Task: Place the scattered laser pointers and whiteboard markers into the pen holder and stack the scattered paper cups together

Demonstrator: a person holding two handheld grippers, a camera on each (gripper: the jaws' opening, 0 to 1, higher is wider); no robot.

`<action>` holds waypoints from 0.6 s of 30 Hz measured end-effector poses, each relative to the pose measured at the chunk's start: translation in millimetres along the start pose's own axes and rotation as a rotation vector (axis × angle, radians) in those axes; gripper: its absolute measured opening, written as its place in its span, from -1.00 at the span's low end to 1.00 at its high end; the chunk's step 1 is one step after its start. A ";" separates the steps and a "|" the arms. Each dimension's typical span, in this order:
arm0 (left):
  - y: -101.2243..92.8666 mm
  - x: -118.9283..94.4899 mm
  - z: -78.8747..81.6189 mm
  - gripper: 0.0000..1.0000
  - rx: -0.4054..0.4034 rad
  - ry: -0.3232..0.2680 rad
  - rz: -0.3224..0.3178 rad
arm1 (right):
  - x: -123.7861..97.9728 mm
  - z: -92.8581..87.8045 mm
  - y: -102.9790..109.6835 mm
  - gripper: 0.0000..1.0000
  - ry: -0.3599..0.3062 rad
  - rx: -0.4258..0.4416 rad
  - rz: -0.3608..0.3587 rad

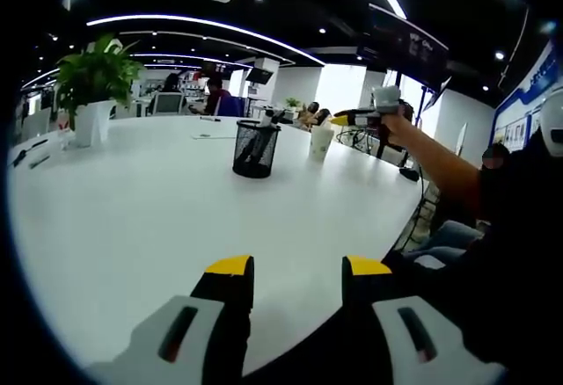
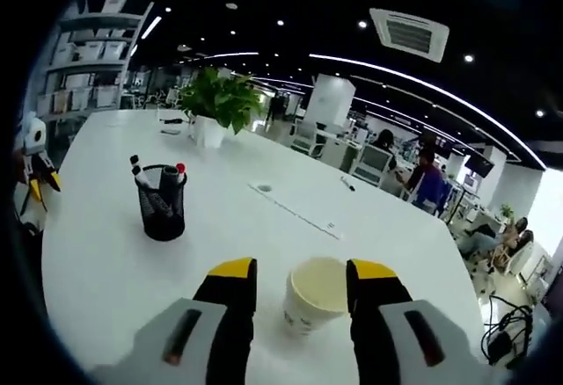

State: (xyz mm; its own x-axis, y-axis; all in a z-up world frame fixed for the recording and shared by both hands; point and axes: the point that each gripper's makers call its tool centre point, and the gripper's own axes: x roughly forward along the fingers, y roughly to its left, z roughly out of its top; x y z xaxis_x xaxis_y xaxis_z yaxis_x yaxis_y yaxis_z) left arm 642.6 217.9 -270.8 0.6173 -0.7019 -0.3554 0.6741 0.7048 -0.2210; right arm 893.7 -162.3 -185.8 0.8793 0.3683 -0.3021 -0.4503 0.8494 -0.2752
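Observation:
A black mesh pen holder (image 1: 256, 148) (image 2: 161, 200) stands on the white table (image 1: 132, 227), with several markers poking out of its top, one red-capped. A white paper cup (image 2: 317, 293) (image 1: 321, 141) stands upright to its right. My right gripper (image 2: 301, 271) (image 1: 339, 119) hovers open just above the cup, which shows between the yellow-tipped jaws without touching them. My left gripper (image 1: 299, 271) is open and holds nothing, low over the table's near edge, and it also shows at the far left of the right gripper view (image 2: 31, 178).
A green plant in a white pot (image 1: 92, 86) (image 2: 218, 104) stands at the table's far side. A long white strip (image 2: 295, 209) and a dark pen (image 2: 347, 183) lie beyond the cup. People sit at desks in the background. A person's arm (image 1: 440, 165) holds the right gripper.

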 end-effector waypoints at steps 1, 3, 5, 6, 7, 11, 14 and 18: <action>0.0 0.0 0.0 -0.17 0.000 0.000 0.000 | -0.6 0.0 0.1 -0.01 -0.006 0.006 -0.002; 0.1 0.1 0.0 -0.17 -0.001 -0.001 0.000 | -1.8 0.0 0.3 0.02 -0.018 0.018 -0.005; 0.4 0.7 -0.6 -0.17 -0.002 0.000 -0.001 | -3.6 0.3 -0.6 0.06 -0.044 0.041 -0.016; 0.4 1.2 -1.2 -0.17 -0.002 0.001 -0.002 | -5.3 0.5 -0.2 0.09 -0.064 0.060 -0.022; 0.3 1.4 -1.3 -0.17 -0.002 0.001 -0.002 | -6.5 0.4 -0.2 0.12 -0.078 0.080 -0.026; -0.2 1.7 -1.3 -0.17 -0.002 0.001 -0.003 | -10.3 -0.3 -0.9 0.19 -0.118 0.119 -0.048; -0.6 1.7 -0.6 -0.17 -0.001 0.000 -0.004 | -11.7 -3.7 -1.1 0.26 -0.147 0.165 -0.060; -0.7 1.6 -0.1 -0.17 -0.001 -0.002 -0.003 | -12.2 -11.8 -1.5 0.35 -0.157 0.200 -0.073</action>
State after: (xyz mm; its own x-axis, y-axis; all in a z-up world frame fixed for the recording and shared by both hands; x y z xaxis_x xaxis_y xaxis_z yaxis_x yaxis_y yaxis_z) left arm 643.0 216.3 -271.3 0.6160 -0.7041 -0.3532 0.6757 0.7028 -0.2225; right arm 881.8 -172.5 -192.5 0.9286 0.3440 -0.1388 -0.3588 0.9279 -0.1008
